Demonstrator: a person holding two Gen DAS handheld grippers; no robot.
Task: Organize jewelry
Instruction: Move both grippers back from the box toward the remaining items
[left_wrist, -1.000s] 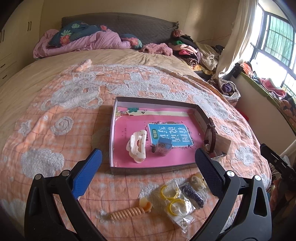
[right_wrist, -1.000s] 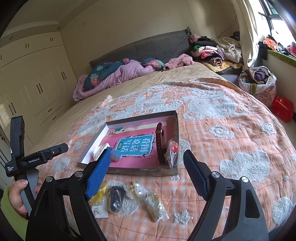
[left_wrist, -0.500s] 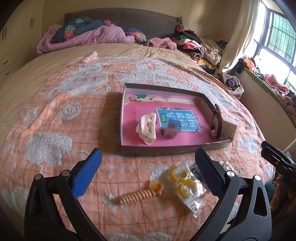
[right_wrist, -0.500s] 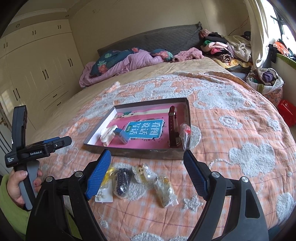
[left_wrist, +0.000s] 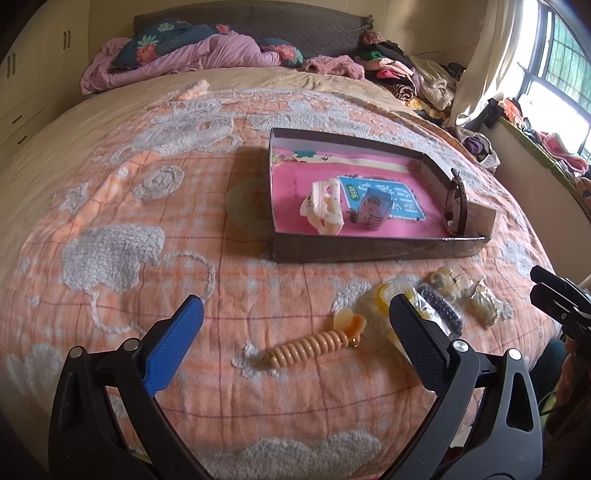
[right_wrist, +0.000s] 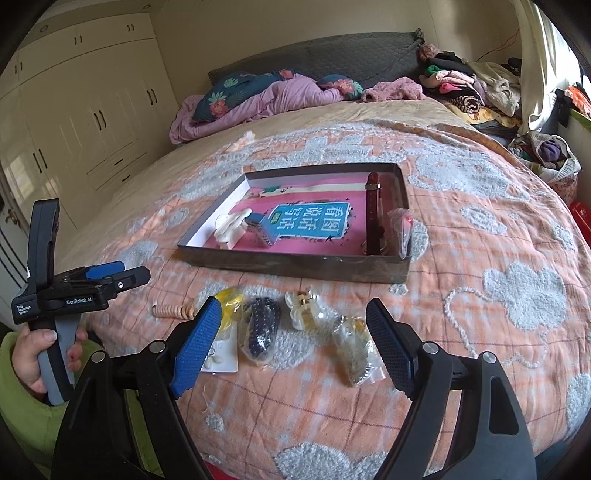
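— Orange-and-grey patterned fabric is seen across the bedspread (left_wrist: 155, 206). What is carried on it?

— A shallow dark cardboard tray with a pink printed lining (left_wrist: 354, 254) is placed toward the middle of the bedspread. A cream plastic hair claw (left_wrist: 325, 211), a small blue printed box (left_wrist: 371, 213) and a brown leather watch strap (left_wrist: 456, 206) propped against the tray's right wall are held inside it.

— And outside the tray?

— Along the tray's near edge, loose pieces are spread on the bedspread: a peach spiral hair tie (left_wrist: 314, 343), a clear bag with yellow rings (right_wrist: 231, 301), a bagged dark beaded piece (right_wrist: 260, 328), a pale translucent hair clip (right_wrist: 304, 308) and a clear bag of gold-toned jewellery (right_wrist: 352, 349).

— How are the claws set?

— The left gripper (left_wrist: 293, 326) is spread wide above the spiral hair tie, nothing held. The right gripper (right_wrist: 293, 338) is likewise spread wide, nothing gripped, over the bagged pieces near the bedspread's front edge.
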